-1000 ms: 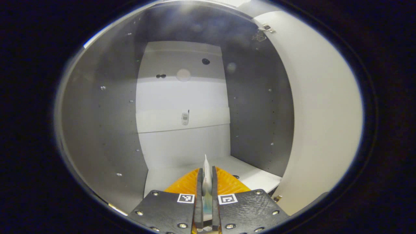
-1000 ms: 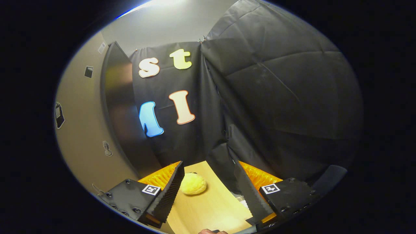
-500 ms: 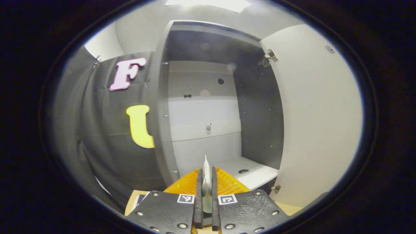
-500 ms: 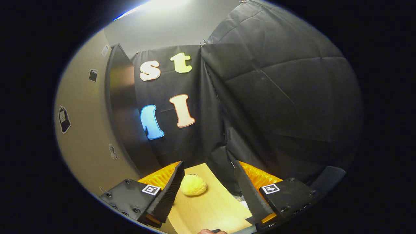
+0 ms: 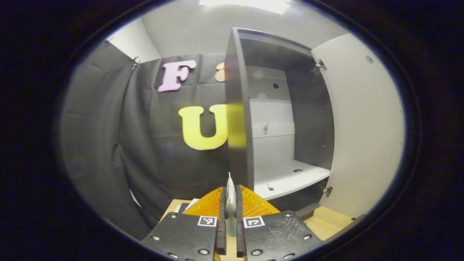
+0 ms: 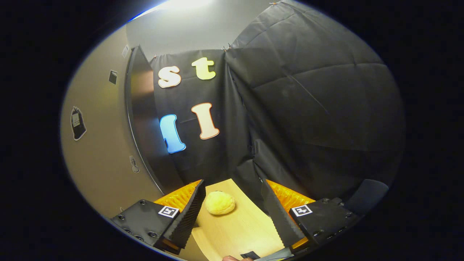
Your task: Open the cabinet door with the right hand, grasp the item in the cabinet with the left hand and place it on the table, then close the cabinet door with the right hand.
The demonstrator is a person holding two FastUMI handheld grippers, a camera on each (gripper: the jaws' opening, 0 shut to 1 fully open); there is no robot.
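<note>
My left gripper (image 5: 229, 191) is shut on a thin, flat white item (image 5: 229, 180) that stands edge-on between its fingers. It sits outside the cabinet, in front of the cabinet's dark left side panel (image 5: 237, 119). The cabinet door (image 5: 362, 127) stands wide open at the right, and the white shelf (image 5: 290, 178) inside is bare. My right gripper (image 6: 233, 212) is open over the wooden table (image 6: 239, 232), with nothing between its fingers. At the left of the right gripper view is a pale panel with stickers (image 6: 98, 152), which I take for the open door's face.
A yellow fluffy object (image 6: 220, 203) lies on the table just beyond my right gripper's fingertips. Black cloth walls close in the booth on the left and behind. A strip of table (image 5: 328, 221) shows below the open door.
My left gripper has drawn back out of the cabinet and swung left, still holding the white item. The right gripper has hardly moved.
</note>
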